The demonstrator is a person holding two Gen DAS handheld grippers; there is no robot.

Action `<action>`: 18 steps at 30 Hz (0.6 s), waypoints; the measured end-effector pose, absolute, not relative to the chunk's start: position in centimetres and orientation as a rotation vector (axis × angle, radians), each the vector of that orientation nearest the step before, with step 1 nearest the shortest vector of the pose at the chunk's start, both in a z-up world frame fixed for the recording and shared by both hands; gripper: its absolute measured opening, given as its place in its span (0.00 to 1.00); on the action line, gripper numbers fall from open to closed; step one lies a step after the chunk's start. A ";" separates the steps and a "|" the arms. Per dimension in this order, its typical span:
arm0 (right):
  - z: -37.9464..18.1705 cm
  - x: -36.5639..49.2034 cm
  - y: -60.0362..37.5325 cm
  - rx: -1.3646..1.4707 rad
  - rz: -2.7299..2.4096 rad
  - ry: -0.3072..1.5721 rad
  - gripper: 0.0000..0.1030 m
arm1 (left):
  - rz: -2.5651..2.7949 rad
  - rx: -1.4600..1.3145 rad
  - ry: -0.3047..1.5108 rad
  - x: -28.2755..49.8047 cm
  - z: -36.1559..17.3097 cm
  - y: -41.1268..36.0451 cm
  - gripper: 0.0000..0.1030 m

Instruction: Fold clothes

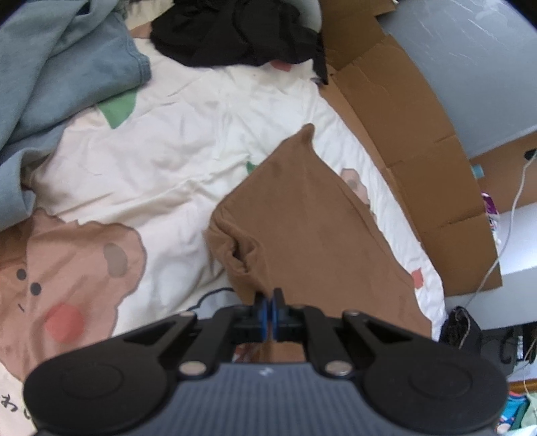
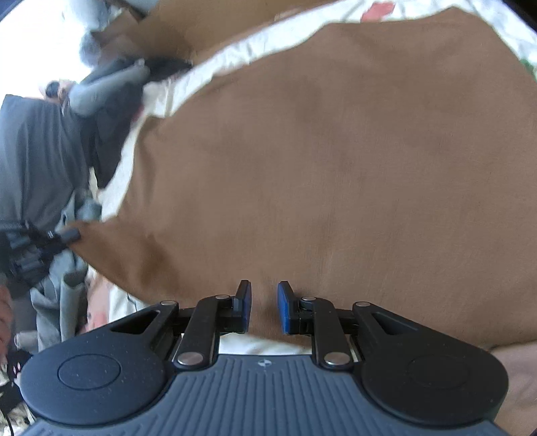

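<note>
Tongs (image 1: 269, 310) pinching soft brown garment (image 1: 302, 228), crumpled cartoon-print sheet (image 1: 188, 151)

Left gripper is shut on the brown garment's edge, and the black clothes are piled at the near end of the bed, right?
Not quite. The left gripper is shut on the brown garment, but the black clothes lie at the far end of the bed, as the left wrist view shows.

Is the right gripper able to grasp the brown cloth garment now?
Probably yes: the right gripper sits over the brown cloth garment, jaws apart, with nothing between.
</note>
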State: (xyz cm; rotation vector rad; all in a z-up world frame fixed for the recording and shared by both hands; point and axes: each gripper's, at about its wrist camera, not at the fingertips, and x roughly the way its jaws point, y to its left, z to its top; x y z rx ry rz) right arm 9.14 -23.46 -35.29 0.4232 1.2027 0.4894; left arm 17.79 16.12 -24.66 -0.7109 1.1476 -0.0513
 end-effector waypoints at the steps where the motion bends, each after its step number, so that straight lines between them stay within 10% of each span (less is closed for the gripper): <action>1: -35.5 8.9 -23.3 0.418 0.495 1.213 0.18 | -0.057 -0.715 1.145 17.7 -24.6 16.2 0.03; 18: -34.7 8.4 -19.9 0.230 0.560 1.154 0.00 | -0.098 -0.764 1.095 17.0 -24.4 17.5 0.02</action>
